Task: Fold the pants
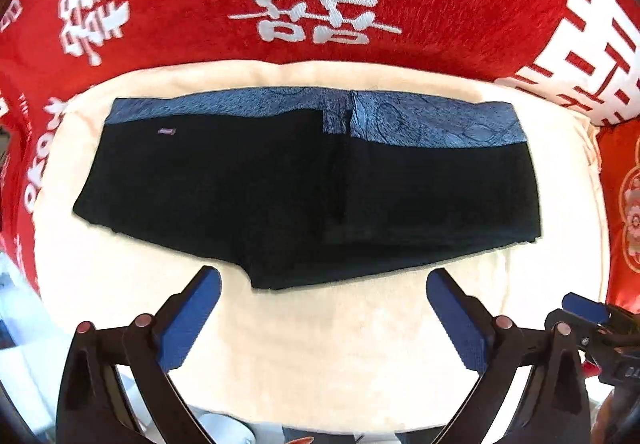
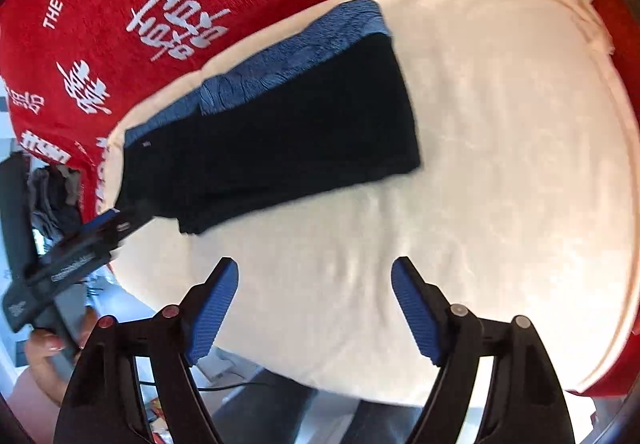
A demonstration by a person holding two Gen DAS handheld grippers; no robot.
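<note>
Pants [image 1: 304, 180]: lay folded, blue waistband toward the cream cushion's [image 1: 360, 344] far edge.
Left tool [image 1: 323, 286]: gaped empty.
Right tool [image 2: 315, 276]: gaped empty.

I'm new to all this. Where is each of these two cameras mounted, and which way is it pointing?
Left wrist view: sits on the left tongs, looking down past the open blue fingers at the folded black pants on a cream cushion; the right tongs poke in at the lower right edge.
Right wrist view: sits on the right tongs, angled down over the cushion, pants to the upper left; the left tongs and a hand show at the left edge.
Shared: pants, cushion, red blanket.
</note>
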